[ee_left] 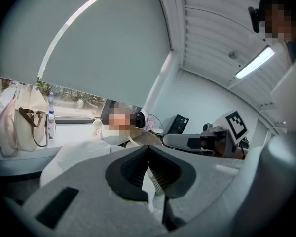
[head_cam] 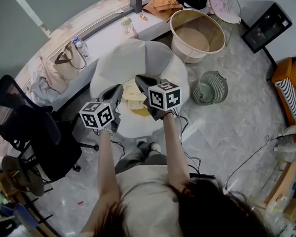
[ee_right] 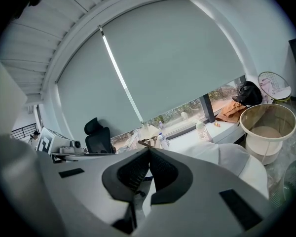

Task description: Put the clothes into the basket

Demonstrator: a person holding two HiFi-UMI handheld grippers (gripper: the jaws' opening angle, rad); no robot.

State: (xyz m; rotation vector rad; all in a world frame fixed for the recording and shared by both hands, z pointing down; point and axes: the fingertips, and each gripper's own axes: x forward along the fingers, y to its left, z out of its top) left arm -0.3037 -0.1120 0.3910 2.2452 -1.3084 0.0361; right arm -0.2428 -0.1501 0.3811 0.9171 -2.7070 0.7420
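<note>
Hovering over the clothes [head_cam: 133,101], your left gripper [head_cam: 119,88] and right gripper [head_cam: 138,78] are both pressed shut, empty. Pickup step I'd say: spread one, pinch a garment.

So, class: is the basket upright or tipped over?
Upright. The basket stands on its base on the floor, round mouth facing up; the head view looks down into it.

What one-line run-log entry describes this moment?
left tool shut | right tool shut | clothes on beanbag | basket beside beanbag
</note>
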